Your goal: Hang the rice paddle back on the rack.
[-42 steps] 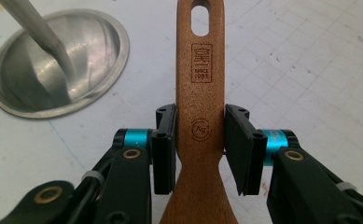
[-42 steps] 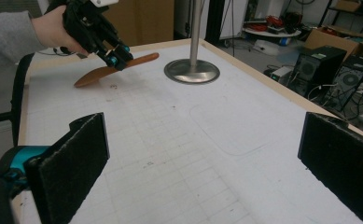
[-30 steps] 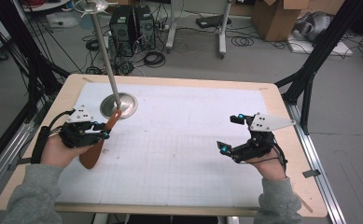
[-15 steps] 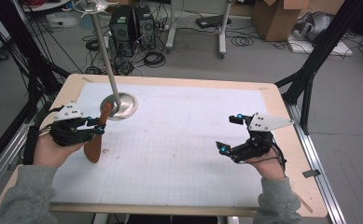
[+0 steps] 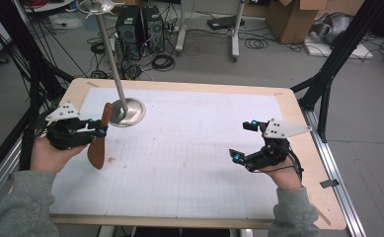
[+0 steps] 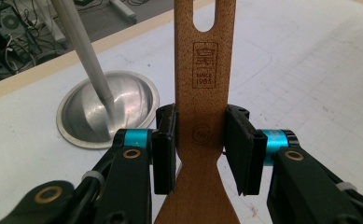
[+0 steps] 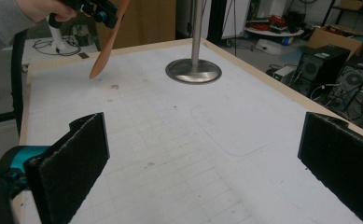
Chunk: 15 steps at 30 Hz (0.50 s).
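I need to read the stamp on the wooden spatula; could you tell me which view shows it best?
The left gripper view: the wooden spatula is close, its stamp legible. The high view and right gripper view show it small, without stamp detail.

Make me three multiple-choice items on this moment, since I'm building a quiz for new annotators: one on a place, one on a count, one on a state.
1. Where does the metal stand's round base sit?
A. At the table's far left part
B. At the table's near right corner
C. On the floor

2. How many oblong slots pierce the wooden spatula near its handle end?
A. None
B. One
C. Three

3. How do the right gripper's jaws stand?
A. Closed on the spatula
B. Closed on the stand's pole
C. Wide apart with nothing between them

Answers:
1 A, as the high view shows the base on the white mat, far left.
2 B, as the left gripper view shows a single slot above the burnt stamp.
3 C, as the right gripper view shows bare mat between the pads, while the left gripper clamps the spatula.
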{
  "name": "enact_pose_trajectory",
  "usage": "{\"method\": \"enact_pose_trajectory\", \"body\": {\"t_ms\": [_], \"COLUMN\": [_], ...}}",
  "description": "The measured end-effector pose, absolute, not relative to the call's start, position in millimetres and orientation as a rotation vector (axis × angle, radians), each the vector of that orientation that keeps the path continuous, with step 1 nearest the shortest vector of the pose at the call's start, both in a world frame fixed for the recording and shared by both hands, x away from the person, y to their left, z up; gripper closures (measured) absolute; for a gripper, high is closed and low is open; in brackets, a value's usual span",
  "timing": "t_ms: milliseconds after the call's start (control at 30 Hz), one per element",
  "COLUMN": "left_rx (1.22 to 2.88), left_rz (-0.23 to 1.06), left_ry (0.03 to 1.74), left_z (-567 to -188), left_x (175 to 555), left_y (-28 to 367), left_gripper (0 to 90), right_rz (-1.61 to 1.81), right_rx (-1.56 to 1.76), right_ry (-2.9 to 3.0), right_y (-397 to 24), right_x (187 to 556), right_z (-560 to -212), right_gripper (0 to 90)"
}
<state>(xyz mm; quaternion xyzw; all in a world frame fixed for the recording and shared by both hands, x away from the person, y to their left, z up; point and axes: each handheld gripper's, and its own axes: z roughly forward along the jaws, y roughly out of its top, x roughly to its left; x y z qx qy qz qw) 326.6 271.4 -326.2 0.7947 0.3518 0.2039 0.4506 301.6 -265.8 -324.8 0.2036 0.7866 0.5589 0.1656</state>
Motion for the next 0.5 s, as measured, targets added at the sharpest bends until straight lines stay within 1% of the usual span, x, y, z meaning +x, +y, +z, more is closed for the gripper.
{"method": "enact_pose_trajectory", "body": {"t_ms": [267, 500], "left_rx": [1.948, 1.934], "left_rz": [0.479, 0.492], "left_ry": [0.860, 0.864], "left_z": [-320, -310], "left_x": [331, 333], "left_y": [278, 286], "left_gripper": [65.0, 65.0], "right_rz": [1.598, 1.603], "right_rx": [0.583, 0.587], "right_ry": [2.240, 2.236], "right_y": [-268, -269], "right_x": [302, 301], "right_z": [-325, -324], "right_gripper": [0.4, 0.4]}}
